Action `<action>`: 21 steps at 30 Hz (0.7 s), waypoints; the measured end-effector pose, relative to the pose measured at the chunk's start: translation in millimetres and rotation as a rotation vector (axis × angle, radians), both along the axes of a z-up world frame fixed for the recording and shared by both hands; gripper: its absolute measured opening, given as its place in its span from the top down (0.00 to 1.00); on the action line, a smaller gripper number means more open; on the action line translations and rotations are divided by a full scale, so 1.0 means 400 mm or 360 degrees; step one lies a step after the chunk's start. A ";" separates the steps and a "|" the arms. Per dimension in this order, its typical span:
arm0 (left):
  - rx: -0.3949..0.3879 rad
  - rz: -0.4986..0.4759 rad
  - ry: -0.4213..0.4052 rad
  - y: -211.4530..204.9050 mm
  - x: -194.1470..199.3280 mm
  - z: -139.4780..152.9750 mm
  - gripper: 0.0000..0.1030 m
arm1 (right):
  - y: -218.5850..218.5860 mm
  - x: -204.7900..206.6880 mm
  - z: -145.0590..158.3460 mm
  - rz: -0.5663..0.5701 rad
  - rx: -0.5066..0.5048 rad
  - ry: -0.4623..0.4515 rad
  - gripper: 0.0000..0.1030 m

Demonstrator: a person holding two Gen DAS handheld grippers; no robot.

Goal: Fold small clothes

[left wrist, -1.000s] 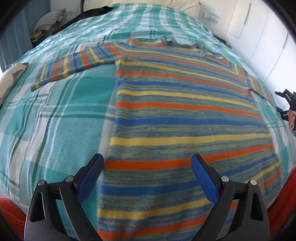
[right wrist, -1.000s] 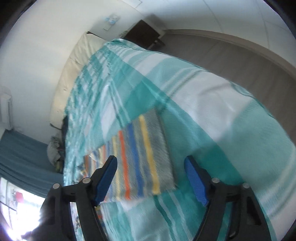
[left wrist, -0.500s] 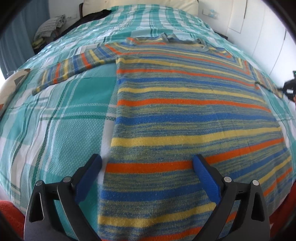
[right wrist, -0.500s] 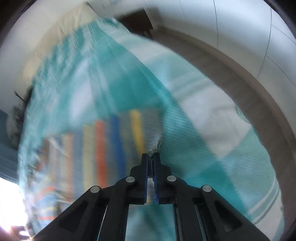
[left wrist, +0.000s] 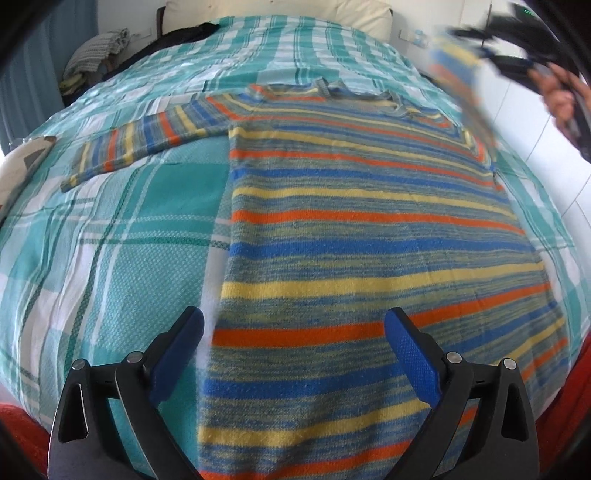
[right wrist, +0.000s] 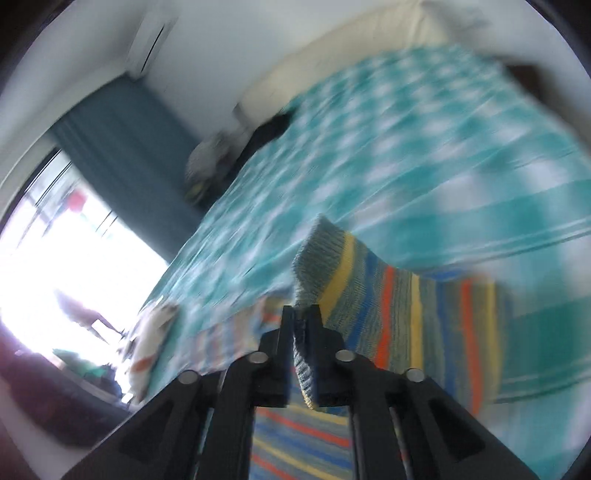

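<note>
A striped sweater (left wrist: pixel 351 236) in blue, yellow, orange and grey lies flat on a teal plaid bedspread (left wrist: pixel 110 258), hem nearest me. Its left sleeve (left wrist: pixel 147 144) is spread out to the left. My left gripper (left wrist: pixel 293 343) is open and empty above the hem. My right gripper (right wrist: pixel 301 314) is shut on the cuff of the right sleeve (right wrist: pixel 388 306) and holds it lifted off the bed. In the left wrist view the right gripper (left wrist: pixel 491 44) and the raised sleeve (left wrist: pixel 454 62) show blurred at the upper right.
A cream headboard (left wrist: pixel 277 9) and a pile of clothes (left wrist: pixel 96 55) lie at the far end of the bed. A patterned pillow (left wrist: pixel 26 166) sits at the left edge. White cupboards (left wrist: pixel 554 166) stand on the right. A window and blue curtain (right wrist: pixel 122 147) are beyond the bed.
My right gripper shut on the right sleeve's cuff, then lifted it and swung it up and over toward the sweater's body. My left gripper stayed open above the hem.
</note>
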State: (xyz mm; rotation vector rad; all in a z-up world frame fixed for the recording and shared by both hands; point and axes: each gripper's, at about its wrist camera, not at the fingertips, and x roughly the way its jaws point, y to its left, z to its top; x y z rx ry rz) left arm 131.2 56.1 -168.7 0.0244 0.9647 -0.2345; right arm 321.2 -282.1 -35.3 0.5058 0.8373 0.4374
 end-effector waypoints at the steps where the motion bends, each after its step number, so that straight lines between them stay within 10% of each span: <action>1: -0.0003 0.0008 0.0004 0.006 0.000 0.000 0.04 | 0.030 0.013 -0.028 0.0036 0.0021 0.0052 0.48; 12: -0.0058 0.0023 0.0024 0.021 0.019 -0.001 0.04 | -0.048 0.011 -0.187 -0.0125 0.0022 0.0357 0.41; 15: 0.0002 0.0006 0.0033 0.005 0.018 -0.014 0.04 | -0.110 -0.016 -0.342 -0.0309 -0.0306 0.0666 0.47; 16: 0.0024 -0.0002 0.0026 0.001 0.015 -0.014 0.04 | -0.127 -0.036 -0.368 -0.0343 -0.0372 0.0669 0.66; 21: 0.0016 -0.0062 -0.0013 -0.012 -0.002 0.000 0.04 | -0.071 -0.150 -0.262 -0.0269 -0.0627 0.0382 0.65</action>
